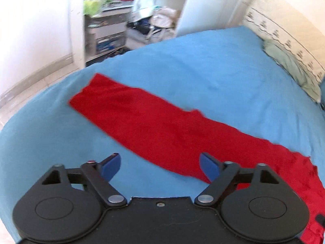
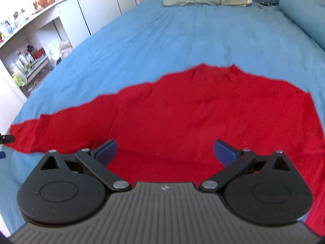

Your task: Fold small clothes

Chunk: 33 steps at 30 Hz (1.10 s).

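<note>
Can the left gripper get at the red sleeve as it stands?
Probably yes. The left gripper is open, holds nothing, and the sleeve lies flat on the blue sheet just ahead of its fingertips with nothing between. The right gripper is over the garment's body, out of the way.

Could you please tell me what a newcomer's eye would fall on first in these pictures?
First, the bright red long-sleeved fabric garment, spread flat on the blue bedsheet, one sleeve stretched out to the left. Then the two black hand-held grippers with blue pads, left and right, both open and empty just above the garment.
</note>
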Available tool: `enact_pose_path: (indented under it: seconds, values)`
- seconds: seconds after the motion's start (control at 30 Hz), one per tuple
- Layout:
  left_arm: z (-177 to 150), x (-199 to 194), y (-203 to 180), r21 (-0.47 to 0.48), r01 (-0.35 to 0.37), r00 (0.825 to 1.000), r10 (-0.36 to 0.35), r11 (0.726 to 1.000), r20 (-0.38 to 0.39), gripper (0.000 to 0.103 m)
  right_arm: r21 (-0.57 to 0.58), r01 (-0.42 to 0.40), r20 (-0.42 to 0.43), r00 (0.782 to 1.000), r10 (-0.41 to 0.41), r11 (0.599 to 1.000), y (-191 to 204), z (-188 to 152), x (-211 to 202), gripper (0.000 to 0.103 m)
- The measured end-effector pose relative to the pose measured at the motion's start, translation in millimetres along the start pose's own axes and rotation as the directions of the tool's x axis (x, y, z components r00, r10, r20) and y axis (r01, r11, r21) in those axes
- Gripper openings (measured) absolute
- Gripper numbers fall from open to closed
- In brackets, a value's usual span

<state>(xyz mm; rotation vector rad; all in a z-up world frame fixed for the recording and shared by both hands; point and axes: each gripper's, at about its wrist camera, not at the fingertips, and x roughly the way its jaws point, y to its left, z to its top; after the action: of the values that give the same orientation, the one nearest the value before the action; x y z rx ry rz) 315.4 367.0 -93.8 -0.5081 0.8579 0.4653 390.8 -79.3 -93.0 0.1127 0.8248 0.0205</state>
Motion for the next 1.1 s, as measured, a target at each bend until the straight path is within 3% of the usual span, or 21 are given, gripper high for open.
enact_pose_path:
  seconds: [0.13, 0.4, 0.53, 0.7, 0.87, 1.0, 1.1]
  values:
    - [5.4, 20.0, 26.2, -0.049, -0.035, 0.999, 0.035, 0.998, -0.011, 0.06, -0.019, 0.041, -0.035, 0.998, -0.042, 0.999, 14.4, -16.3, 6.9, 0.103]
    - [19.0, 48.2, 43.6, -0.079, -0.062, 0.998, 0.063, 0.995, 0.006, 0.045, 0.027, 0.103, -0.061, 0.993, -0.102, 0.994, 11.7, -32.8, 14.5, 0.103]
    - [32.1, 60.5, 42.9, -0.051, -0.101, 0.994, 0.103, 0.994, 0.032, 0.012, 0.05, 0.112, -0.052, 0.993, -0.11, 0.992, 13.5, -37.0, 13.0, 0.103]
    - [34.9, 51.4, 30.6, -0.042, -0.106, 0.993, 0.108, 0.994, 0.051, 0.006, 0.083, 0.122, -0.04, 0.992, -0.119, 0.989, 3.9, -44.3, 10.4, 0.103]
    - [40.4, 10.0, -18.5, 0.037, -0.096, 0.981, 0.088, 0.995, 0.172, 0.005, 0.114, 0.11, -0.009, 0.994, -0.11, 0.987, -18.4, -44.4, 0.6, 0.103]
    - [33.2, -32.7, -95.8, 0.18, -0.018, 0.969, -0.027, 0.984, 0.246, 0.005, 0.135, 0.125, 0.023, 0.991, -0.129, 0.983, -44.1, -32.3, -15.1, 0.103]
    - [13.6, -62.6, -171.1, 0.301, 0.069, 0.953, -0.152, 0.951, 0.262, 0.005, 0.164, 0.122, 0.052, 0.99, -0.132, 0.979, -69.7, -18.2, -33.4, 0.103]
